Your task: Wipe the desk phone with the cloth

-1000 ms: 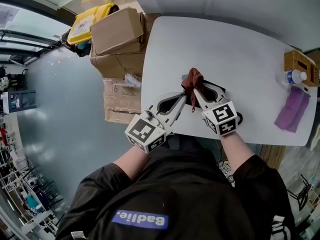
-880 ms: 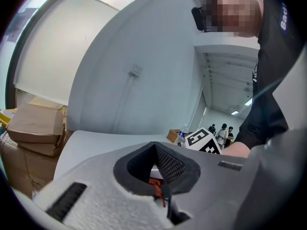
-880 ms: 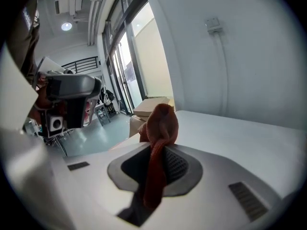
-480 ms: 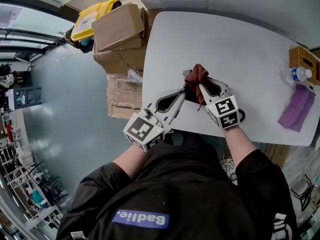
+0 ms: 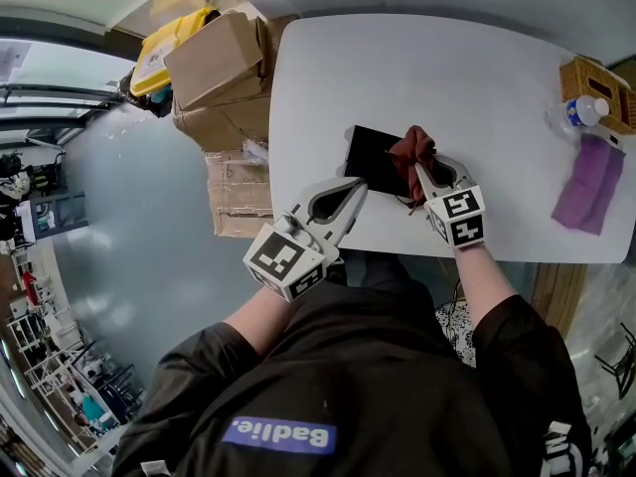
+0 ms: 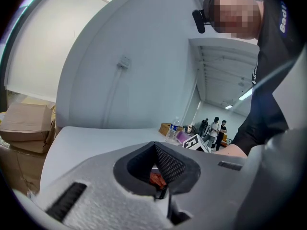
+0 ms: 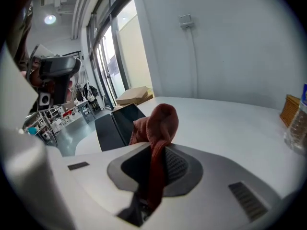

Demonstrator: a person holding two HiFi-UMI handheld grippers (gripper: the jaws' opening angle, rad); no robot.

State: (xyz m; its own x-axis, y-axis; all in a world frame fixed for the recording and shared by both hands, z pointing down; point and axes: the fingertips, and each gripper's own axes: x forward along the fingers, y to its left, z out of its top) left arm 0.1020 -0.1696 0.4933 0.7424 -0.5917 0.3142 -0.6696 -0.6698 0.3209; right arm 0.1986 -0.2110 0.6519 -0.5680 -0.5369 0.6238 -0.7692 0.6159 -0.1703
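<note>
A black desk phone (image 5: 370,157) lies near the front edge of the white table (image 5: 447,68). My right gripper (image 5: 420,170) is shut on a rust-red cloth (image 5: 411,149), which bunches over the phone's right part. In the right gripper view the cloth (image 7: 157,122) rises out between the jaws, with the phone (image 7: 116,123) just beyond on the left. My left gripper (image 5: 355,190) is shut, its tip at the phone's near left corner. In the left gripper view, the left gripper (image 6: 154,144) shows a scrap of red through the opening in its jaws.
Cardboard boxes (image 5: 214,63) and a yellow case (image 5: 164,43) stand off the table's left side. At the table's right end are a water bottle (image 5: 580,113), a wicker basket (image 5: 588,79) and a purple cloth (image 5: 586,193). Several people stand far off (image 6: 214,130).
My right gripper has carried the cloth rightward across the phone, uncovering the phone's left part. The left gripper has stayed at the phone's near left corner.
</note>
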